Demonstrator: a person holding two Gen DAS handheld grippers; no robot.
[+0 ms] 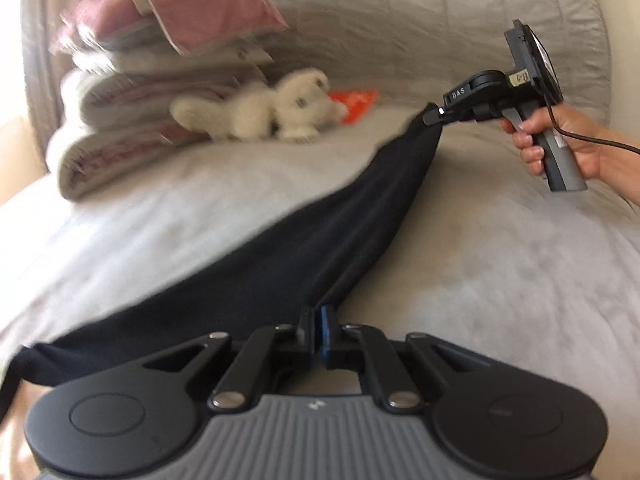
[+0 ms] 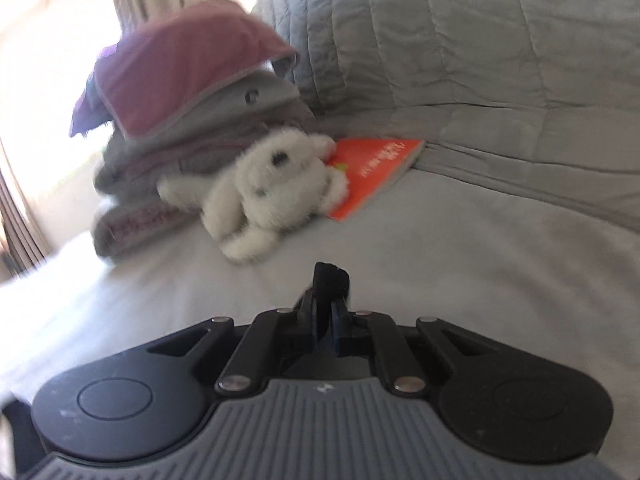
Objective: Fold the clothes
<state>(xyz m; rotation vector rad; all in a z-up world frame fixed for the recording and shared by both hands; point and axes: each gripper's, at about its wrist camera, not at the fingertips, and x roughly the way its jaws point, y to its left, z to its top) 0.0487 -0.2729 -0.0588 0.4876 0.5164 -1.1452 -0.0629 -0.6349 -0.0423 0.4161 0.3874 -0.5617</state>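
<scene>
Both wrist views look low and close across the grey bed, sharing the white plush toy.

Bed surface to the right of my stretched dark garment: bare grey cover, open room for a pass. Left of garment also bare up to the folded stack. Stack sits far left w/ a pink pillow on top, tall, blocks that corner. White plush toy lies just beside the stack, touching an orange book behind it; both obstruct the far-centre strip. Quilted backrest closes the far side. Garment itself spans btw my left gripper and right gripper, barring any crossing under-over there.
</scene>
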